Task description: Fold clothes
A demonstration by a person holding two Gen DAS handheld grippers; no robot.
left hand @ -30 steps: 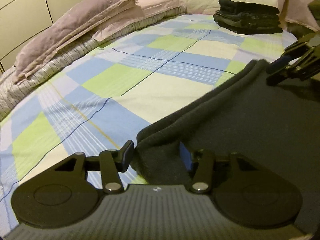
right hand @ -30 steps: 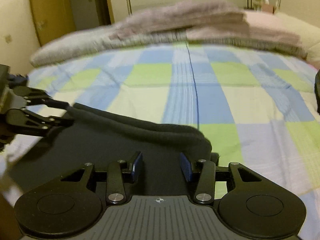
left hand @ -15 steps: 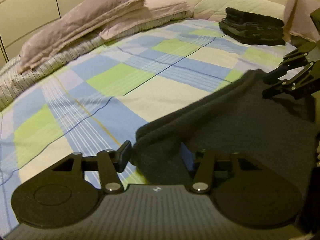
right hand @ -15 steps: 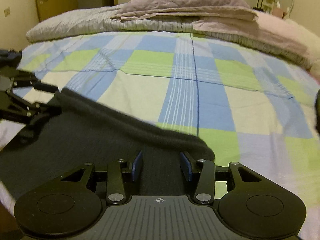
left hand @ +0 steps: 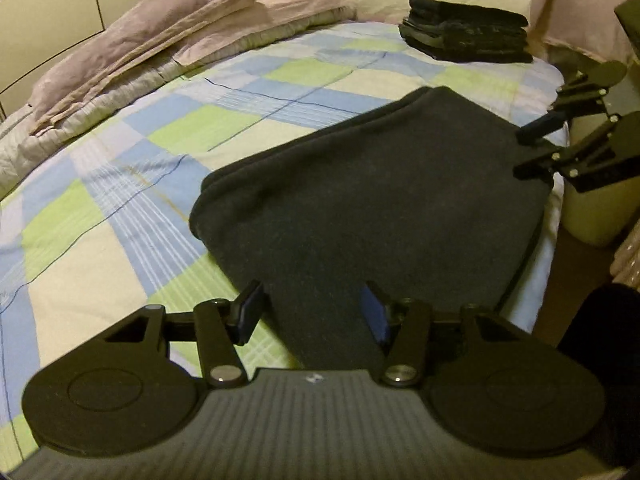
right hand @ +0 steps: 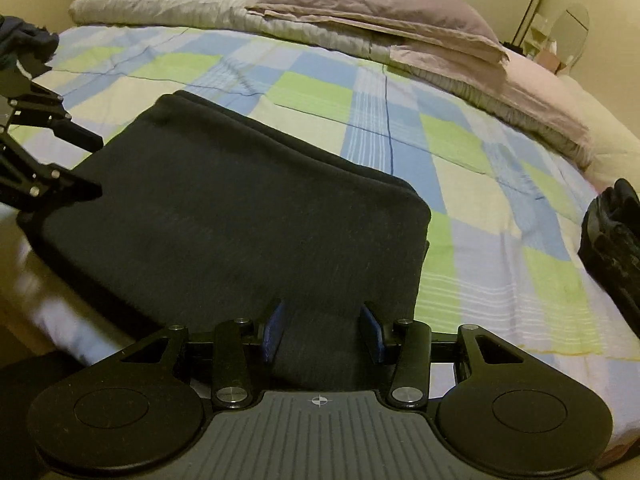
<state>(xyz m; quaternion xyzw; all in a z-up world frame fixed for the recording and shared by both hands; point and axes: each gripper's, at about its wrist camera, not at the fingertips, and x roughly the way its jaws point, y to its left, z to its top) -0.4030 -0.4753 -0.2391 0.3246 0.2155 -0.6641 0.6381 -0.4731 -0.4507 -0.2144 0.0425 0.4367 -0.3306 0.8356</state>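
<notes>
Dark folded garment (left hand: 372, 200) lies flat on the bed (left hand: 120, 208), at the near edge, on the checked blue, green and cream cover. Left tongs (left hand: 312, 316) sit at 6 o'clock in the left wrist view, jaws partly apart; the garment's near corner runs between them, the right pad lies against the cloth, but the left pad shows a gap, so a firm grip cannot be told. Right tongs (right hand: 322, 330) at 6 o'clock in the right wrist view, cloth filling the gap between both blue pads, gripping the garment's near edge. Each tool shows in the other camera: right tongs at 3 o'clock, left at 9 o'clock, both at the garment's side edges. Stack of dark folded clothes (left hand: 464, 28) at 1 o'clock, well apart from the garment. Pillows and folded quilt (left hand: 160, 40) at 11 o'clock along the bed's far side.
</notes>
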